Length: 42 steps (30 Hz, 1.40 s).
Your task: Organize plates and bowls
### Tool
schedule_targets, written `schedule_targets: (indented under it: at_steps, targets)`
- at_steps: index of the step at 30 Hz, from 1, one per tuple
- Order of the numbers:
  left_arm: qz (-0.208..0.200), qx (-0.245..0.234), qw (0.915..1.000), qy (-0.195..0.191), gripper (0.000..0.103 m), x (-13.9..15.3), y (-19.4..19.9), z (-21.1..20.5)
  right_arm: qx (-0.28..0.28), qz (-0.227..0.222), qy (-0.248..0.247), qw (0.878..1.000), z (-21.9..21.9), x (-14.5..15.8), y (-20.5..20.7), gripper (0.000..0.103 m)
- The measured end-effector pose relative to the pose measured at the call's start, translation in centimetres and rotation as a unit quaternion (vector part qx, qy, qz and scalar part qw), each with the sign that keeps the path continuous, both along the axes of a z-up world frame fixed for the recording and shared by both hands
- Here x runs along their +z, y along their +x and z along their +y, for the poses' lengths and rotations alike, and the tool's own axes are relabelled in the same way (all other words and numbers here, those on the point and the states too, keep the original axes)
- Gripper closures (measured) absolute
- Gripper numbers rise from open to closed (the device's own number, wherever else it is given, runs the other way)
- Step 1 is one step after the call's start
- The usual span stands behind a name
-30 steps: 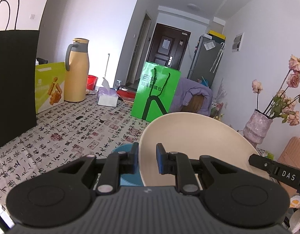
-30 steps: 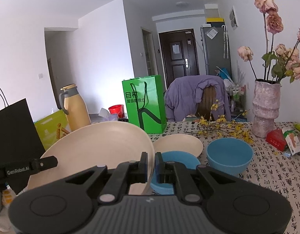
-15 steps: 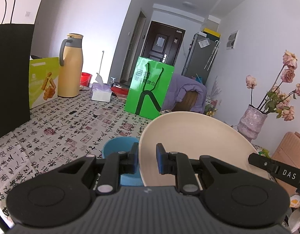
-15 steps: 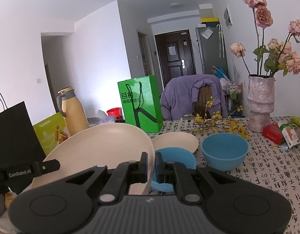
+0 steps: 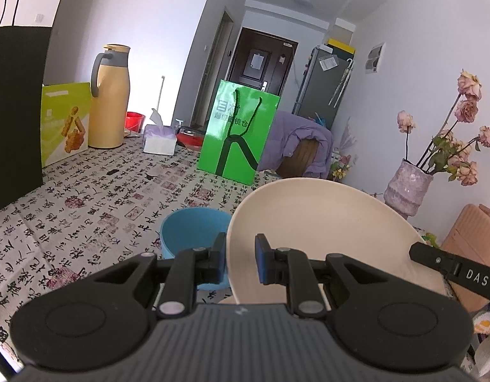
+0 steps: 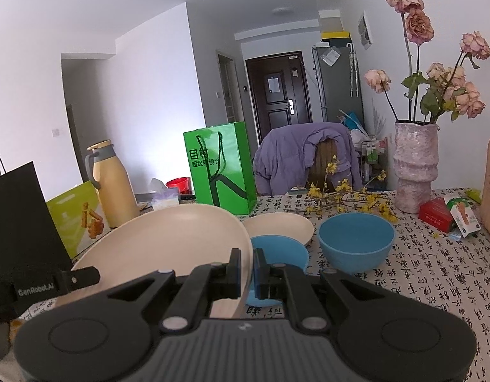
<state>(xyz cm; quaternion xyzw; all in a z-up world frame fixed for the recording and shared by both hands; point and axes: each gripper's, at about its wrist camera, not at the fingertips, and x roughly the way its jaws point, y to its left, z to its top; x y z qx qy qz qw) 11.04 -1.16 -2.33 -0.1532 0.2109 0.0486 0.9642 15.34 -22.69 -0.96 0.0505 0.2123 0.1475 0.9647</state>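
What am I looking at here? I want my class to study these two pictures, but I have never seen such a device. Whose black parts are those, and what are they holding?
There is no robot. A person holds a handheld gripper in each hand, and a wide-angle camera on each looks forward along its two fingers. One picture is from the left gripper, the other from the right gripper.

Both are shut on opposite edges of one large cream plate, carried tilted above the table. In each view the other gripper's black tip shows at the plate's far edge.

On the table's patterned cloth lie a second cream plate, a shallow blue bowl and a deeper blue bowl. Around them stand a green bag, a yellow jug, a tissue box and a vase of dried roses.
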Motion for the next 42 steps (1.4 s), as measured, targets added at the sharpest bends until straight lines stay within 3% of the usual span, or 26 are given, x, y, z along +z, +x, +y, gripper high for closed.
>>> schedule_targets:
  at_steps: [42]
  targets:
    - [0.042,-0.015,0.999,0.009,0.085,-3.9,0.4,-0.9,0.002,0.052,0.006,0.999,-1.3,-4.6,0.6,0.095]
